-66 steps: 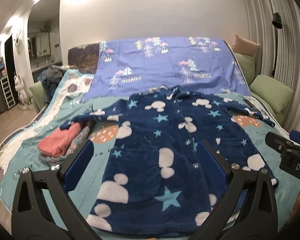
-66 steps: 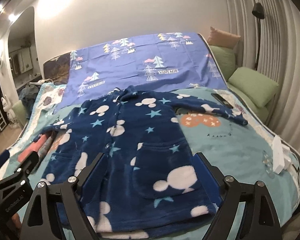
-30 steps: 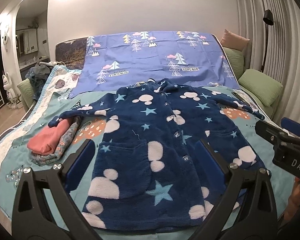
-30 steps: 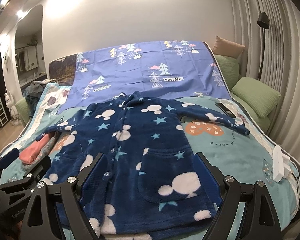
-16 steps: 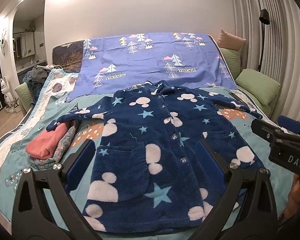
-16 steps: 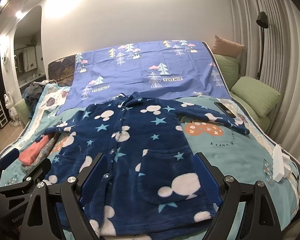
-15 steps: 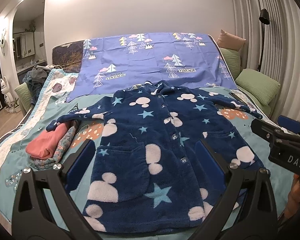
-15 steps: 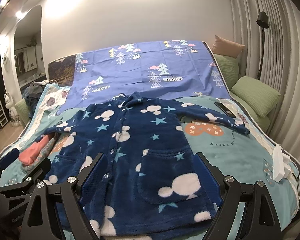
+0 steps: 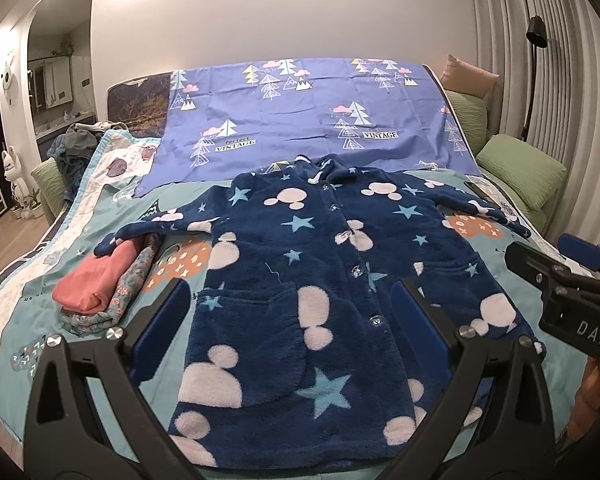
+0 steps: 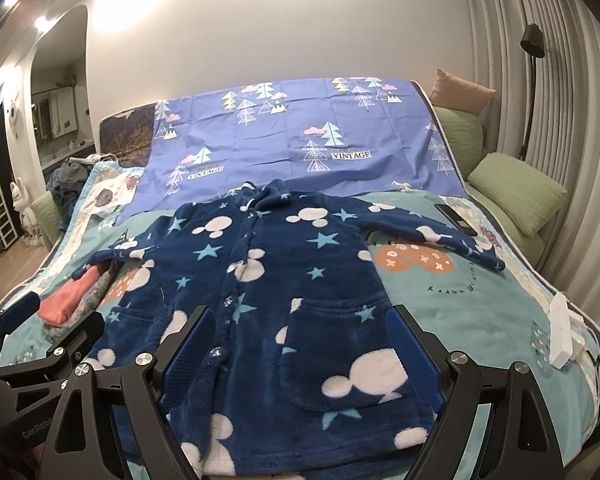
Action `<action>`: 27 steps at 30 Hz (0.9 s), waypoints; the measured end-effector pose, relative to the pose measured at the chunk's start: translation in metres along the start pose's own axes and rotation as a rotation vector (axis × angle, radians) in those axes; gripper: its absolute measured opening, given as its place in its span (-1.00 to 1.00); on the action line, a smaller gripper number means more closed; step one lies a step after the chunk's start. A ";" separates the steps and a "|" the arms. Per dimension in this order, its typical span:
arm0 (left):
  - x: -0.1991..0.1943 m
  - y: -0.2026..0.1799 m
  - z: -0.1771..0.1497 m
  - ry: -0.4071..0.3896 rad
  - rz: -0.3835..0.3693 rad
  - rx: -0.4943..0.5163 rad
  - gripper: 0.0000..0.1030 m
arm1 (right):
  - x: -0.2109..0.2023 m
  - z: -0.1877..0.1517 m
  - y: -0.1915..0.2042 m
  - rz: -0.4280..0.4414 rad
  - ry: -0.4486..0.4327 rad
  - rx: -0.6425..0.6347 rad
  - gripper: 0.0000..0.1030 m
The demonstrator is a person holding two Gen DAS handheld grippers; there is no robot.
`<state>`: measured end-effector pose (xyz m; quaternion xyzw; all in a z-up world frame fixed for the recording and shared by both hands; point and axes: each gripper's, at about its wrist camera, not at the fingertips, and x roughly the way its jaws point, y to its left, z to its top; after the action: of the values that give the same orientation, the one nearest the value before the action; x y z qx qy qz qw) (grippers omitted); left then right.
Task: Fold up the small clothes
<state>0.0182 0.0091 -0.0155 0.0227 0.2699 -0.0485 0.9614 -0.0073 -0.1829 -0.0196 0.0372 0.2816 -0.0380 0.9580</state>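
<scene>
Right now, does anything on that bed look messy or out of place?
Mostly tidy. The navy fleece robe lies flat and buttoned, but its sleeve drapes over the folded pink garment beside it, so the cuff isn't flat. Both tools, left and right, hover open, touching nothing.

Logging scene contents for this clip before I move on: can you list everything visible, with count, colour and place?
Fleece robe: one, navy with white and light-blue shapes, spread flat mid-bed, buttoned, sleeves out.
Folded clothes: small stack, coral on floral, bed's left side, under the robe's sleeve end.
Bedspread: one, teal, printed.
Sheet: one, purple-blue, tree print, far half of bed.
Pillows: green, plus one tan, right edge.
Floor lamp: one, black, right wall.
White object: one, bed's right edge; identity unclear.
Dark flat object: one, near right sleeve.
Left gripper: black, blue pads, open.
Right gripper: same, open.
</scene>
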 end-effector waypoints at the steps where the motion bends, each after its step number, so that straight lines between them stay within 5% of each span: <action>1: 0.001 0.001 0.000 0.002 0.000 -0.003 0.94 | 0.000 0.000 0.000 0.000 0.000 -0.001 0.73; 17: 0.026 0.020 0.011 0.029 -0.008 -0.026 0.94 | 0.024 0.017 0.017 -0.003 0.013 -0.043 0.72; 27: 0.060 0.048 0.046 0.059 -0.025 -0.047 0.86 | 0.033 0.054 0.021 -0.027 -0.038 -0.070 0.71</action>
<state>0.0977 0.0486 -0.0064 -0.0017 0.2996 -0.0535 0.9526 0.0514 -0.1690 0.0093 -0.0011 0.2649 -0.0417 0.9634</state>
